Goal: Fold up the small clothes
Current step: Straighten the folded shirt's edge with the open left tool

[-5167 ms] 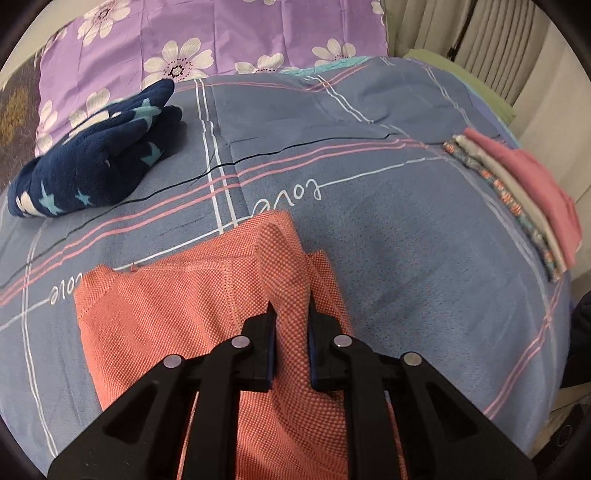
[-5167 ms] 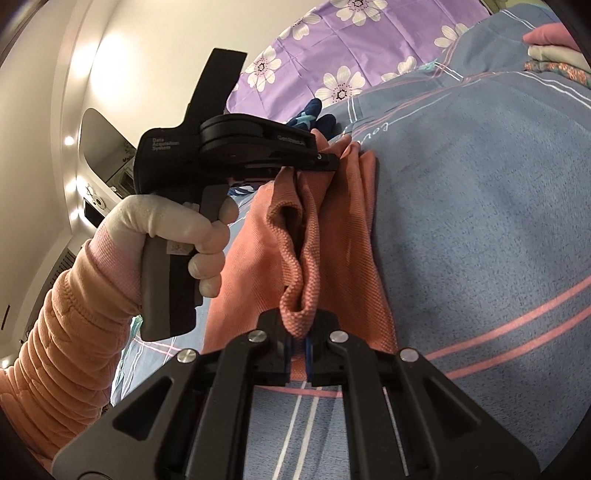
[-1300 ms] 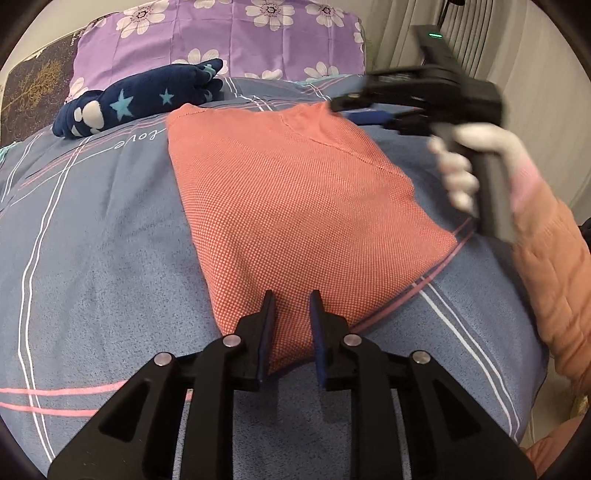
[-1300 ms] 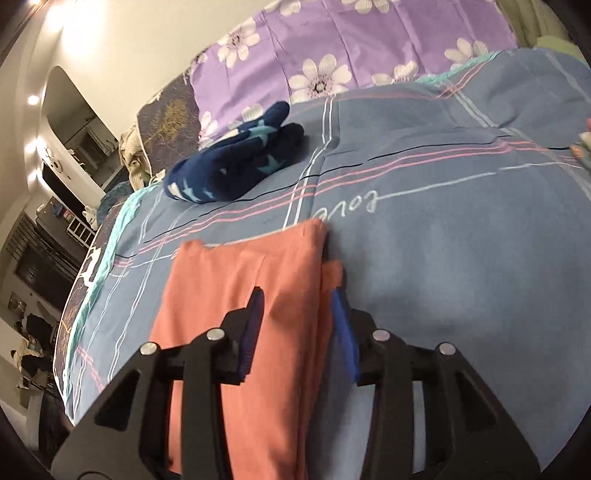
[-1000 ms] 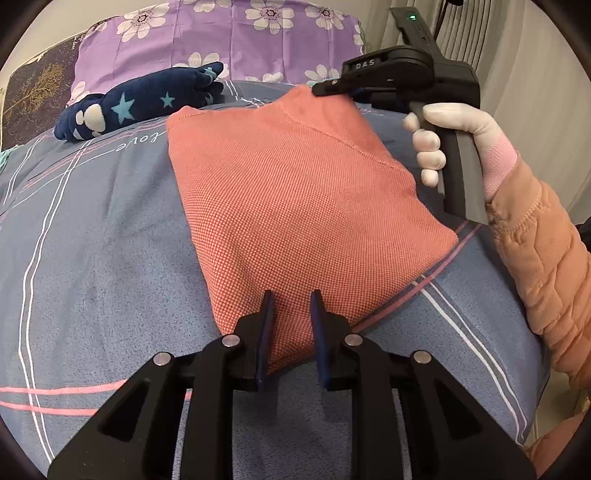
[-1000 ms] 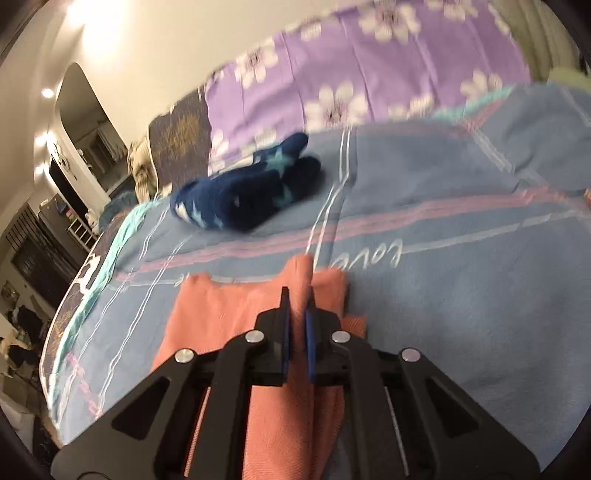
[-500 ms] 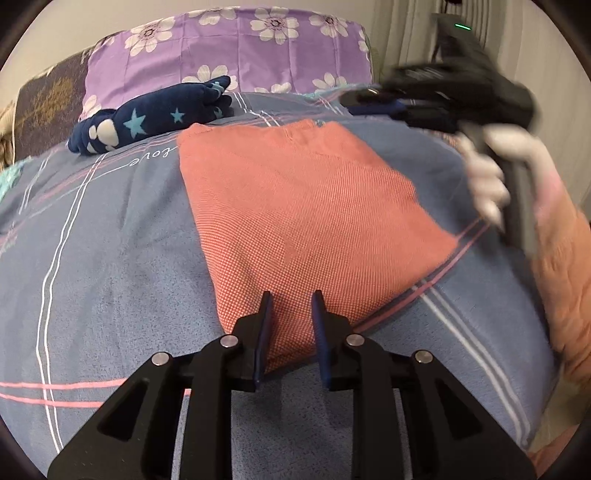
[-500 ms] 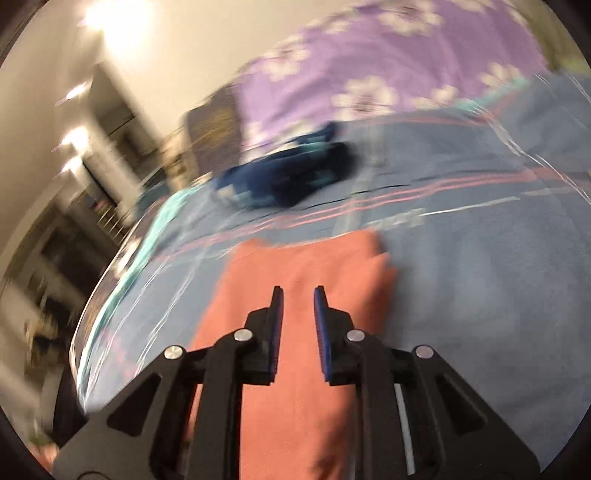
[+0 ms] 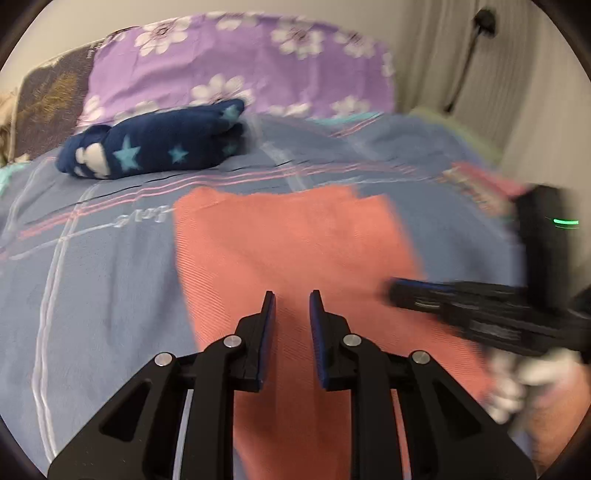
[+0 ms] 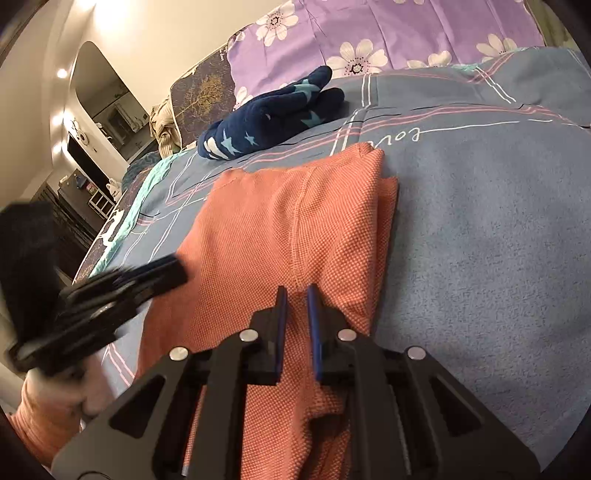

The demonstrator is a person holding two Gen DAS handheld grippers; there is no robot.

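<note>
Your folded garment (image 10: 295, 229) lies on the bedspread (image 10: 480, 240), the rolled star-patterned cloth (image 10: 273, 118) behind it toward the pillow (image 10: 388, 33), and your two grippers come in over its near end from either side.

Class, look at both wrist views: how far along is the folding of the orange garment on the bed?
Done: the orange garment lies flat on the blue bedspread, its right side folded in. In hand: nothing; the left gripper and right gripper are over it, fingers slightly apart, gripping no cloth, the right's having just been closing. Left: probably another fold. The navy star garment lies bundled.
</note>
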